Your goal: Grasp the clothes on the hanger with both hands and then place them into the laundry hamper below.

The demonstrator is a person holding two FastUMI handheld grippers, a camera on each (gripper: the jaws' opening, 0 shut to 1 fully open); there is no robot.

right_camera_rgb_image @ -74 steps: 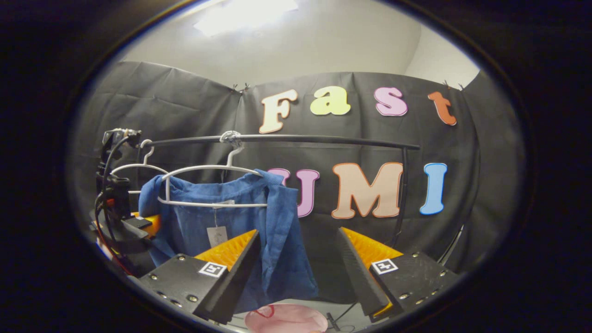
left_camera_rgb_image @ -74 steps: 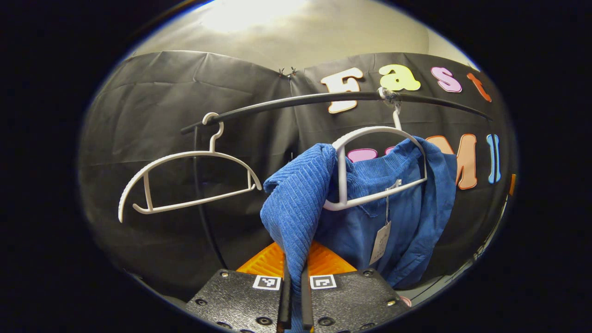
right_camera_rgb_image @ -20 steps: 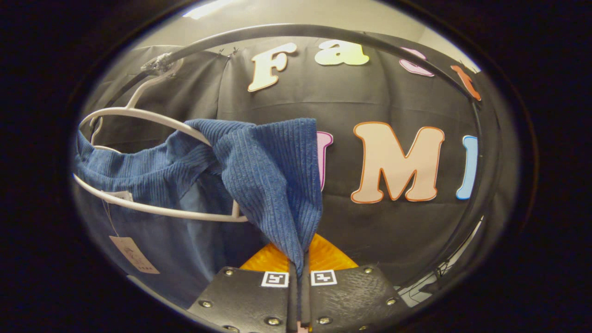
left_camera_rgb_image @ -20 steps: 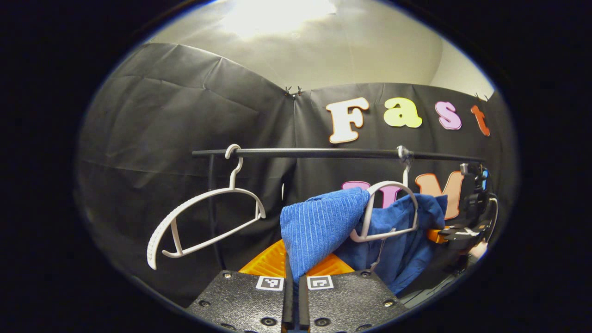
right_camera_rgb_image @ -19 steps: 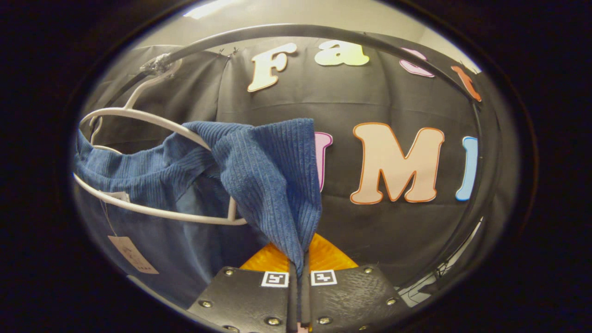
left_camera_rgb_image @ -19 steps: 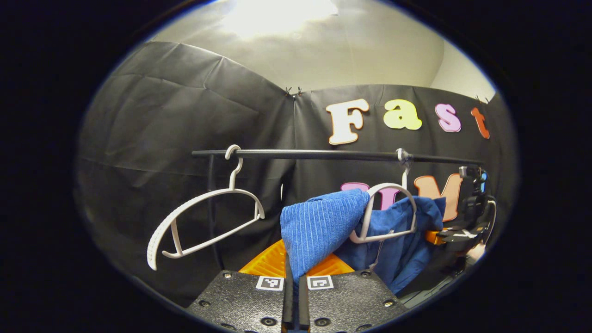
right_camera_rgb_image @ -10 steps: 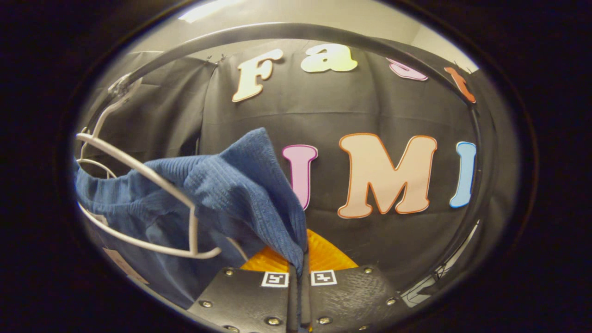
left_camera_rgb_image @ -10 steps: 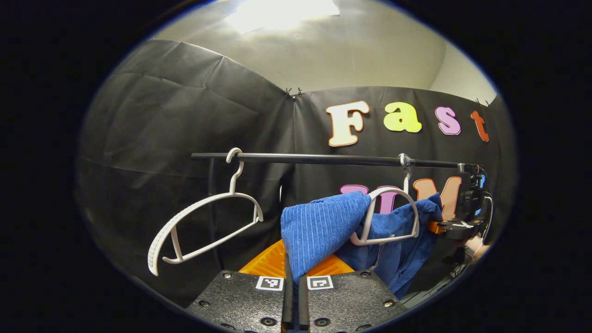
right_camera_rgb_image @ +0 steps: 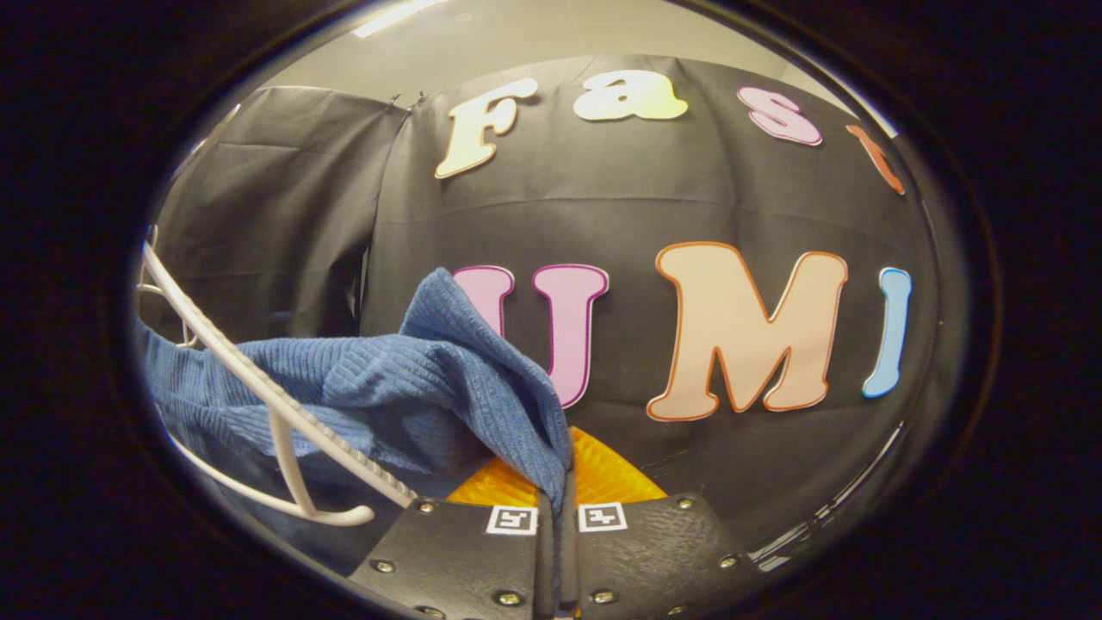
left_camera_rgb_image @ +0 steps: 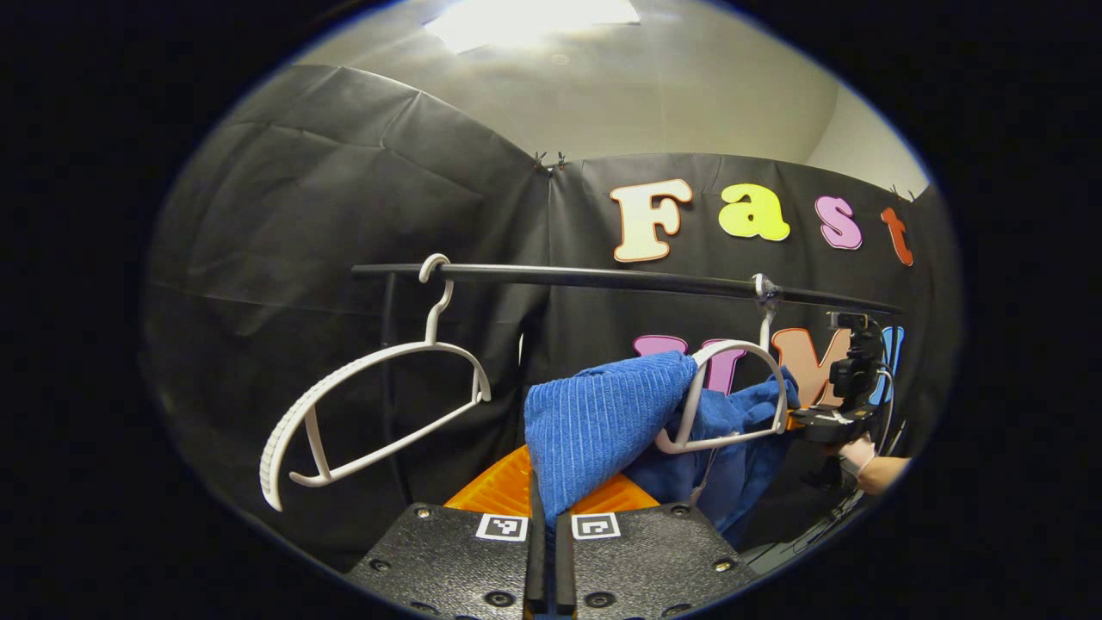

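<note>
Left gripper view. The left gripper point(left_camera_rgb_image: 546, 551) has its fingers closed on a fold of the blue corduroy garment point(left_camera_rgb_image: 594, 422), which rises from the pinch and drapes over the near shoulder of the white hanger point(left_camera_rgb_image: 732, 396). That hanger hangs from the black rail point(left_camera_rgb_image: 603, 277); a second, bare hanger point(left_camera_rgb_image: 379, 405) hangs further along the rail, apart from the garment. Beyond the cloth sits the right gripper point(left_camera_rgb_image: 839, 413) with the holder's hand point(left_camera_rgb_image: 874, 469) below it. This view alone gives the rail, both hooks and the other gripper in one frame.

Right gripper view. The right gripper's fingers are likewise clamped on a fold of the garment point(right_camera_rgb_image: 405, 387) at the gripper point(right_camera_rgb_image: 557, 551). The hanger's ribbed arm point(right_camera_rgb_image: 284, 405) runs diagonally across the cloth, very close — detail the left gripper view lacks: fabric lies both above and below that arm.

Risk, as judged. The garment appears not yet free of the hanger. Uneven pulling could snag cloth on the hanger arm, swing or unhook the hanger from the rail, or drag the fold out of one grip. The hamper's place cannot be told — lowering blind could miss it.
</note>
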